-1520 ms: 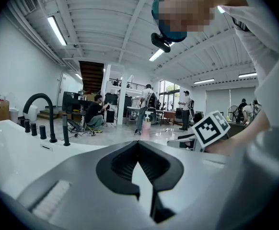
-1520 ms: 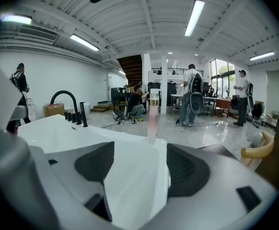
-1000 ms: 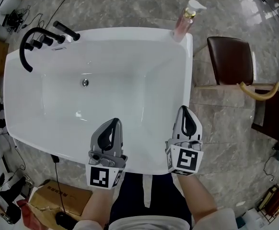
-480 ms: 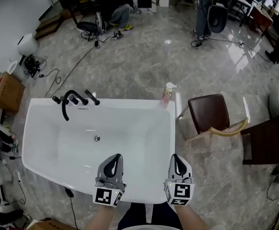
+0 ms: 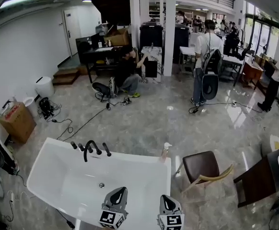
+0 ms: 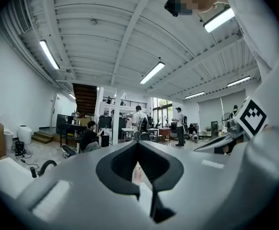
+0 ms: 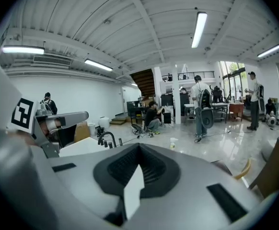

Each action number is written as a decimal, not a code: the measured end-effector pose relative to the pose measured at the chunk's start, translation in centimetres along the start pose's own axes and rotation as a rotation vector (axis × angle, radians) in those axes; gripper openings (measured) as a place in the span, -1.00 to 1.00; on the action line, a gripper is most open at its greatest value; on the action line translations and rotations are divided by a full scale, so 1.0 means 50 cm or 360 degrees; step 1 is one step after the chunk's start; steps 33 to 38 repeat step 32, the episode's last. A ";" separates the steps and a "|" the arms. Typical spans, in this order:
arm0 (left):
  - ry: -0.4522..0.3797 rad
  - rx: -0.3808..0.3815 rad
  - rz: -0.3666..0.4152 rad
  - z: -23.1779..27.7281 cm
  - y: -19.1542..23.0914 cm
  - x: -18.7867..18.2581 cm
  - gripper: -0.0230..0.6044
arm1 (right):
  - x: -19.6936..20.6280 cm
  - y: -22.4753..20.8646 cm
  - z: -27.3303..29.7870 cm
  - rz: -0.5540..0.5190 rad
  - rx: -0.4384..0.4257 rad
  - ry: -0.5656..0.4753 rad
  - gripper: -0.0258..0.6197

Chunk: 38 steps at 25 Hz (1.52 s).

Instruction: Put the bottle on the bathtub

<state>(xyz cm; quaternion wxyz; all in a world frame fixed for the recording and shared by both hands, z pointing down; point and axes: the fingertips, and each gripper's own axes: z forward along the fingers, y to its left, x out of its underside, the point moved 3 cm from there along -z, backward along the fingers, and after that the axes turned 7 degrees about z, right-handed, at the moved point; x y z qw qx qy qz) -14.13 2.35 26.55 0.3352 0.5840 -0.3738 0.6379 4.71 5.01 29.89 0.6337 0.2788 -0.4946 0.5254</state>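
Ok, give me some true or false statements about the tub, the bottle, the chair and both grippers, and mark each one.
1. The pump bottle stands on the far right corner of the bathtub rim. True.
2. The right gripper holds the bottle. False: its jaws are together with nothing between them, and the bottle stands apart from it.
3. The black faucet sits on the tub's far rim, towards the left. True.
4. The brown chair stands left of the tub. False: it stands on the tub's right.
5. The left gripper is wide open. False: its jaws are shut and empty.
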 end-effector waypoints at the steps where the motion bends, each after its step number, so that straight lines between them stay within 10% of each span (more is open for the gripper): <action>1: 0.0005 -0.0008 -0.0022 -0.016 -0.005 -0.011 -0.90 | 0.001 0.008 -0.015 0.0012 -0.0010 0.0002 -0.90; 38: -0.0132 0.0017 0.0005 -0.119 -0.041 -0.113 -0.90 | -0.092 0.045 -0.147 0.0080 0.0029 -0.0232 -0.90</action>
